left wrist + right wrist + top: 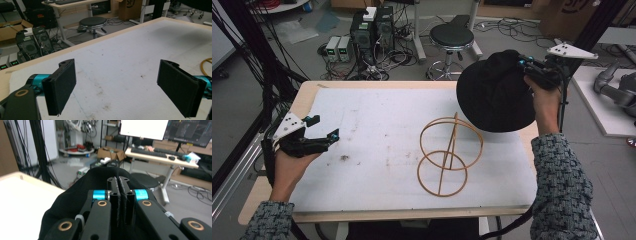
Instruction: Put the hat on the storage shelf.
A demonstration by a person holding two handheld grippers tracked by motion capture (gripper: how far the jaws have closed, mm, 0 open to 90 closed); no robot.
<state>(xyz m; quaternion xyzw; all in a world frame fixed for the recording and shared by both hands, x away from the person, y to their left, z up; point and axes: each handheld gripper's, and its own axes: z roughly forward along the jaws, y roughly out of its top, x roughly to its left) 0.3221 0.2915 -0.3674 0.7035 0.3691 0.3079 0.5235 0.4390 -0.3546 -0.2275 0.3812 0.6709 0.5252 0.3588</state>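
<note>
Hat (494,92), black, held up over the worktop's (377,125) far right corner, brim pinched in the right hand-held gripper (526,67), whose jaws are pressed together on the fabric. Just below and left of it, wooden ring stand (447,155) sits on the worktop. Left hand-held gripper (326,129) hovers near the left edge, jaws spread wide, nothing between them.

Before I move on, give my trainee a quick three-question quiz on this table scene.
1. True or false: the right gripper is shut on the black hat.
2. How do the left gripper jaws stand: A wide apart, B closed, C clamped on the wooden stand?
3. Fill in: the hat is held ___ the table, not resting on it.

Key: 1 true; 2 A; 3 above.
</note>
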